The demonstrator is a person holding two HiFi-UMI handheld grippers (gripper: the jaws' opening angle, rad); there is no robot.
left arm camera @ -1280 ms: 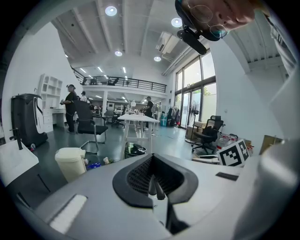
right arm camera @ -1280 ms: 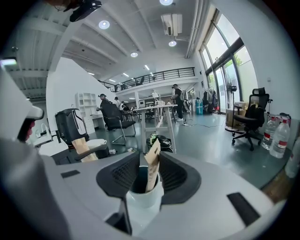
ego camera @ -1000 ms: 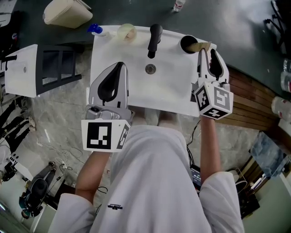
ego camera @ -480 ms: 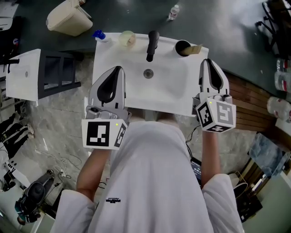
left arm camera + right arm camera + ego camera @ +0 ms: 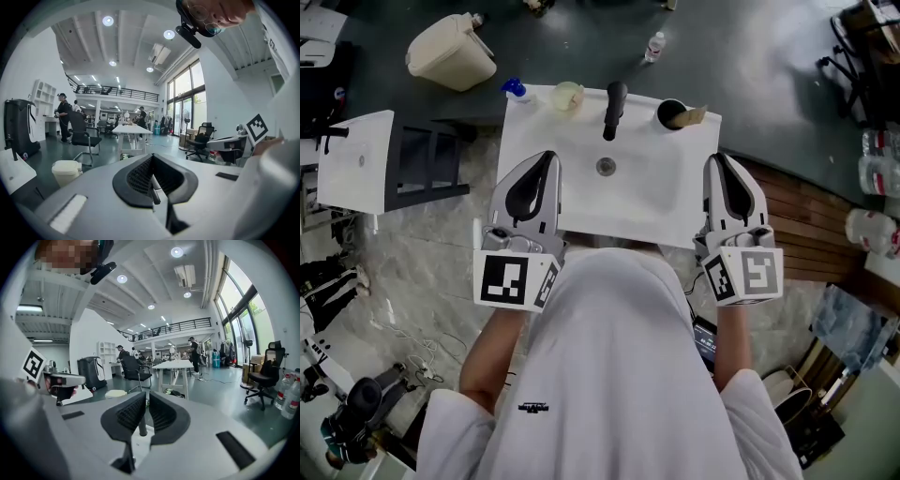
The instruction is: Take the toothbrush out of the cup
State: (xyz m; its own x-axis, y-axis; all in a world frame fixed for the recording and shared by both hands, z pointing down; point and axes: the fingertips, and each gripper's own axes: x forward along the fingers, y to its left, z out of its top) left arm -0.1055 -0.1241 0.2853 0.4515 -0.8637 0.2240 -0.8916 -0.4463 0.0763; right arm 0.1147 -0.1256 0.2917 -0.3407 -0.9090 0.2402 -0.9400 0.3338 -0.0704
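Observation:
A dark cup (image 5: 671, 113) stands on the back right corner of the white sink (image 5: 647, 192). A tan piece (image 5: 693, 116), seemingly the toothbrush, sticks out over the cup's right rim. My right gripper (image 5: 715, 161) hovers over the sink's right front edge, well short of the cup. It is shut with nothing in it, and only a thin slit shows between its pads in the right gripper view (image 5: 146, 394). My left gripper (image 5: 548, 157) is over the sink's left side, shut and holding nothing; its pads meet in the left gripper view (image 5: 151, 157).
A black faucet (image 5: 614, 105) stands at the sink's back middle, with a blue-capped bottle (image 5: 515, 90) and a pale round item (image 5: 567, 95) to its left. A beige bin (image 5: 450, 52), a white cabinet (image 5: 356, 155) and a wooden slatted floor (image 5: 811, 216) surround the sink.
Both grippers have drawn back from the sink's rear toward the person and risen. The right one has left the cup's side. The tan piece stays at the cup.

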